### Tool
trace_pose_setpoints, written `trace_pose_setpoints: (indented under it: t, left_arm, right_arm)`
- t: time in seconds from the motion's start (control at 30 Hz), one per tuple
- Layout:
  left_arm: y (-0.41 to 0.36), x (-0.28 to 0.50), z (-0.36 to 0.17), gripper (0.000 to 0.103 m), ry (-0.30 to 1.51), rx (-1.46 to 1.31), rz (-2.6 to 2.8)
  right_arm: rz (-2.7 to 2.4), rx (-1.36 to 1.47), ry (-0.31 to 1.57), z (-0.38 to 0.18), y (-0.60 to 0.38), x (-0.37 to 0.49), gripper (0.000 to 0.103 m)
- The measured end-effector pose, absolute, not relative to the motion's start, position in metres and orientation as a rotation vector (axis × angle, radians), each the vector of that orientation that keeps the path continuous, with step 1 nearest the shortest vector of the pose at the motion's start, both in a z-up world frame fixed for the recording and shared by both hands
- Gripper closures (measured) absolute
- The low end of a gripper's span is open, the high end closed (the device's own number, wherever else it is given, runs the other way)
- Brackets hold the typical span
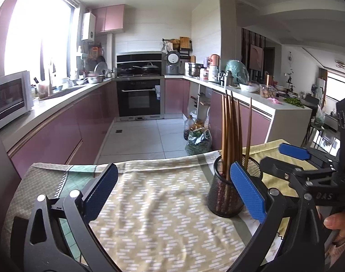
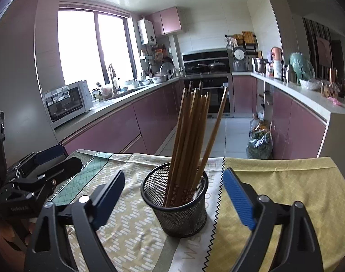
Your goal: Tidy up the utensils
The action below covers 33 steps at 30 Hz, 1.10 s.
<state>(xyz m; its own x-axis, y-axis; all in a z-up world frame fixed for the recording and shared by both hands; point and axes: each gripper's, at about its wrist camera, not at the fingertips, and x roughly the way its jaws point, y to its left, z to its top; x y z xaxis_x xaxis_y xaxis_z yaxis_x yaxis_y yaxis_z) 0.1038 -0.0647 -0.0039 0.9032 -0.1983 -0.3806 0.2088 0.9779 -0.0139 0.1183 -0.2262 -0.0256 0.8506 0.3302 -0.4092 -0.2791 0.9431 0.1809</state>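
Observation:
A black mesh holder stands upright on the patterned tablecloth, filled with several brown chopsticks that lean slightly right. My right gripper is open, its blue pads on either side of the holder with a gap on each side. My left gripper is open over bare cloth with nothing between its fingers. The holder sits just beyond its right finger, partly hidden by the pad. The right gripper shows at the far right of the left wrist view, and the left gripper at the left edge of the right wrist view.
The table's far edge drops to a tiled kitchen floor. Purple cabinets line both sides, with an oven at the back. A microwave sits on the left counter. Bags and a bottle stand on the floor at right.

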Motion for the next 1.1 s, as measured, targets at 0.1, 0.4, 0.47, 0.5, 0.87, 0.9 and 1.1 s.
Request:
trace_pose_setpoints:
  t: [0.1, 0.4, 0.47, 0.5, 0.87, 0.9, 1.1]
  left_arm:
    - [-0.055, 0.093, -0.001, 0.005, 0.351, 0.024, -0.168]
    - [-0.041, 0.06, 0.007, 0.005, 0.277, 0.036, -0.083]
    - [-0.037, 0.055, 0.007, 0.005, 0.275, 0.028, -0.075]
    - [-0.035, 0.051, 0.007, 0.005, 0.269, 0.024, -0.063]
    - [-0.022, 0.02, 0.009, 0.005, 0.219, 0.032, -0.008]
    - [-0.021, 0.019, 0.009, 0.005, 0.218, 0.031, -0.007]
    - [-0.019, 0.016, 0.009, 0.005, 0.226, 0.029, 0.003]
  right_arm:
    - [0.304, 0.085, 0.427, -0.027, -0.219, 0.107, 0.007]
    - [0.287, 0.042, 0.368, -0.024, -0.205, 0.078, 0.007]
    - [0.281, 0.036, 0.358, -0.025, -0.203, 0.072, 0.007]
    - [0.285, 0.034, 0.357, -0.026, -0.202, 0.07, 0.007]
    - [0.28, 0.024, 0.312, -0.025, -0.192, 0.049, 0.007]
    - [0.279, 0.02, 0.307, -0.025, -0.191, 0.048, 0.007]
    - [0.281, 0.023, 0.285, -0.025, -0.188, 0.039, 0.007]
